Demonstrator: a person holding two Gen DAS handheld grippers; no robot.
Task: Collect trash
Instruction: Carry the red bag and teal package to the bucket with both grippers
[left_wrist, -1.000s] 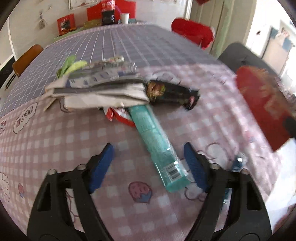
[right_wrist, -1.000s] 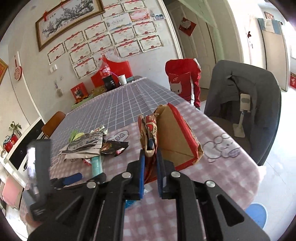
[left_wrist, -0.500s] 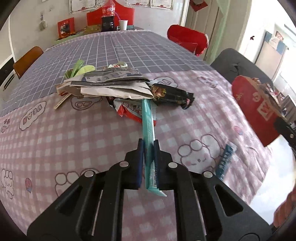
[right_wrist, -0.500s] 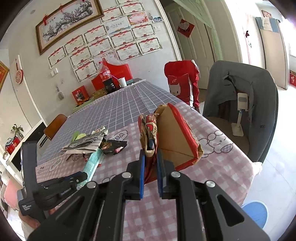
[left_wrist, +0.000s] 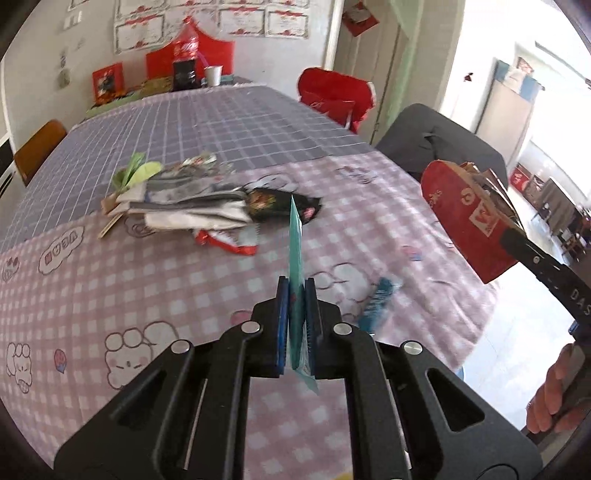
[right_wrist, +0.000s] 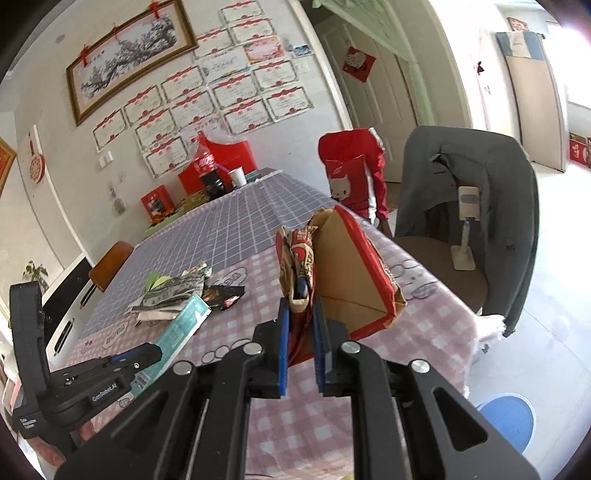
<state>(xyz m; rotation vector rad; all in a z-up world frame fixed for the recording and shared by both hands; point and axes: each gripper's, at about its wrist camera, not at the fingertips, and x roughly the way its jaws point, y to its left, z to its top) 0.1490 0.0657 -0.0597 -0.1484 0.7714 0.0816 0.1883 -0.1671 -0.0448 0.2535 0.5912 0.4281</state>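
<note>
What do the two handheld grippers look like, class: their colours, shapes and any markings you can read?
Both the left gripper and the right gripper have matte black, angular frames with triangular cut-outs and round silver screw heads. Their flat finger pads are bright blue. Seen from the right wrist, the left gripper's body carries small white lettering; seen from the left wrist, the right one shows white capitals, only partly legible.

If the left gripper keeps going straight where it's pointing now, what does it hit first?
The left gripper, shut on the teal box, points down toward the table. The box's far end leads, so it would probably meet the black snack wrapper at the trash pile's edge first, though depth is unclear.
</note>
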